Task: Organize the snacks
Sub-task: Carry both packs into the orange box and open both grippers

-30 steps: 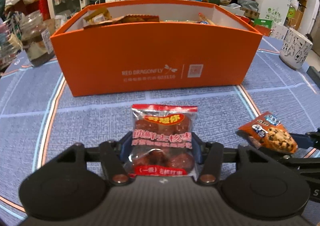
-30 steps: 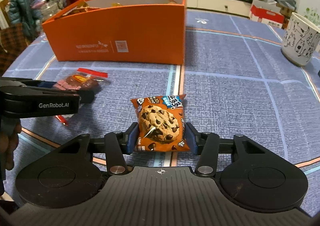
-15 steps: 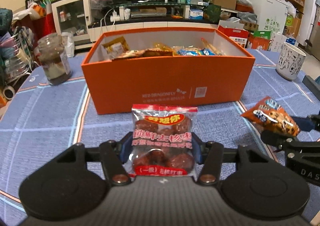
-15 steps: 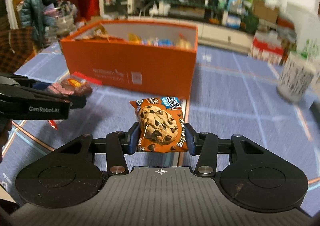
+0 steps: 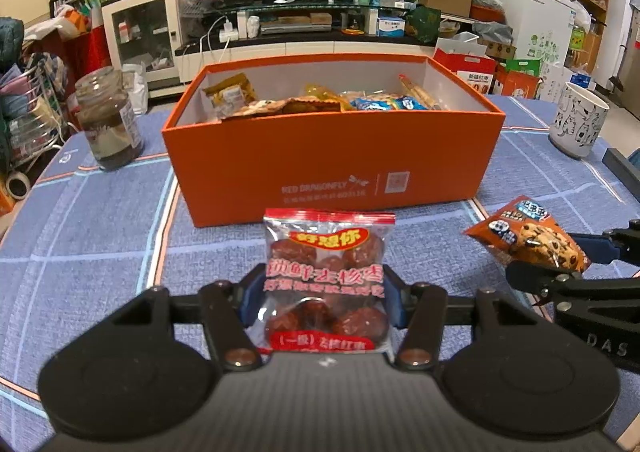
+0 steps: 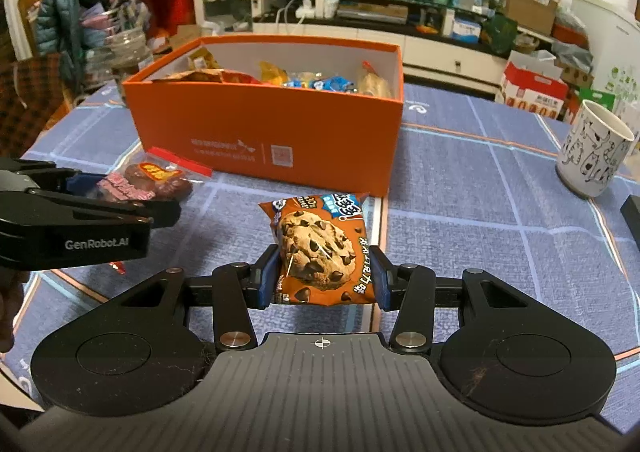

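Note:
My left gripper [image 5: 322,302] is shut on a clear red-printed packet of dried dates [image 5: 326,280] and holds it above the table, in front of the orange snack box [image 5: 332,163]. My right gripper [image 6: 322,276] is shut on an orange chocolate-chip cookie packet [image 6: 316,248], also lifted, in front of the orange box [image 6: 264,135]. The box is open and holds several snack packets. The cookie packet [image 5: 528,236] shows at the right of the left wrist view. The date packet [image 6: 148,181] shows at the left of the right wrist view.
A glass jar [image 5: 108,119] stands on the blue tablecloth left of the box. A white cat-print cup [image 5: 576,119] stands at the right; it also shows in the right wrist view [image 6: 596,149]. A dark object [image 5: 622,171] lies at the right table edge.
Both grippers have risen with their packets still held, so the box's inside now shows. The box looks farther and lower in both views.

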`<state>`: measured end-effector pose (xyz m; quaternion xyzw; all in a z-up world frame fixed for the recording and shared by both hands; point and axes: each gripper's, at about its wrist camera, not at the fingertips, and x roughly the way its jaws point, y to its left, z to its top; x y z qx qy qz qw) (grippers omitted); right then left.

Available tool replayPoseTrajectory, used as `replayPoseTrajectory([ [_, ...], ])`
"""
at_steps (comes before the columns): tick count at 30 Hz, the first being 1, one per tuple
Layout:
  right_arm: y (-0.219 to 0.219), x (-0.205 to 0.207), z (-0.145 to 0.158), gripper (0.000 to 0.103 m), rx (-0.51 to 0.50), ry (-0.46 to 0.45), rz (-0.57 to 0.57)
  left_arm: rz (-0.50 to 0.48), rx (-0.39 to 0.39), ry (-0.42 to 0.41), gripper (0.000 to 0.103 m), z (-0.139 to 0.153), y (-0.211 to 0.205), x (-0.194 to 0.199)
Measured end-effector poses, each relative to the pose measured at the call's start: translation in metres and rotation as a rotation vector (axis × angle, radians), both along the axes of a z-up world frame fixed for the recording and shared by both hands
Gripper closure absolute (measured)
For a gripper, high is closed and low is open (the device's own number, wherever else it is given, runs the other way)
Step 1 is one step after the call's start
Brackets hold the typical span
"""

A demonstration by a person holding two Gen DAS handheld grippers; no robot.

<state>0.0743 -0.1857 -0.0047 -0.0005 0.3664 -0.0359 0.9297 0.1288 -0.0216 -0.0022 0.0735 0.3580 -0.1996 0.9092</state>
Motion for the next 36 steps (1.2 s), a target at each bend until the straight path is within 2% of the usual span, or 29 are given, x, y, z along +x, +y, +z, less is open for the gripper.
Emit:
replayPoseTrajectory([
  [10, 0.005, -0.001, 0.006, 0.071, 0.005, -0.008, 0.01, 0.013, -0.037, -0.021, 0.047, 0.015, 0.01, -0.006],
  [17, -0.012, -0.005, 0.069, 0.071, 0.074, -0.163, 0.024, 0.033, -0.137, -0.147, 0.047, 0.08, 0.034, 0.003],
  [20, -0.022, 0.02, 0.088, 0.071, 0.067, -0.193, 0.013, 0.051, -0.115, -0.179, 0.047, 0.096, 0.028, 0.034],
  [25, -0.031, 0.087, 0.103, 0.071, 0.064, -0.2, 0.0, 0.071, -0.055, -0.187, 0.047, 0.101, -0.006, 0.098],
  [27, -0.031, 0.122, 0.101, 0.07, 0.047, -0.175, -0.003, 0.057, -0.033, -0.147, 0.046, 0.094, -0.022, 0.122],
  [29, -0.034, 0.147, 0.094, 0.068, 0.069, -0.117, -0.005, 0.069, -0.049, -0.105, 0.034, 0.089, -0.025, 0.129],
  [30, -0.036, 0.152, 0.094, 0.064, 0.083, -0.111, -0.023, 0.081, -0.061, -0.1, 0.03, 0.09, -0.022, 0.125],
  [31, -0.037, 0.147, 0.096, 0.06, 0.09, -0.121, -0.037, 0.085, -0.071, -0.111, 0.019, 0.092, -0.018, 0.116],
  [32, -0.037, 0.137, 0.099, 0.045, 0.1, -0.142, -0.038, 0.084, -0.076, -0.132, 0.012, 0.095, -0.012, 0.103],
  [33, -0.037, 0.124, 0.102, 0.026, 0.113, -0.167, -0.033, 0.083, -0.073, -0.151, 0.008, 0.097, -0.007, 0.09],
  [34, -0.035, 0.109, 0.106, 0.018, 0.119, -0.187, -0.031, 0.096, -0.07, -0.17, 0.002, 0.098, 0.0, 0.074],
  [35, -0.032, 0.091, 0.108, 0.01, 0.113, -0.202, -0.038, 0.113, -0.066, -0.182, 0.001, 0.099, 0.007, 0.061],
  [36, -0.027, 0.074, 0.109, 0.007, 0.098, -0.208, -0.04, 0.126, -0.06, -0.186, 0.001, 0.098, 0.014, 0.048],
])
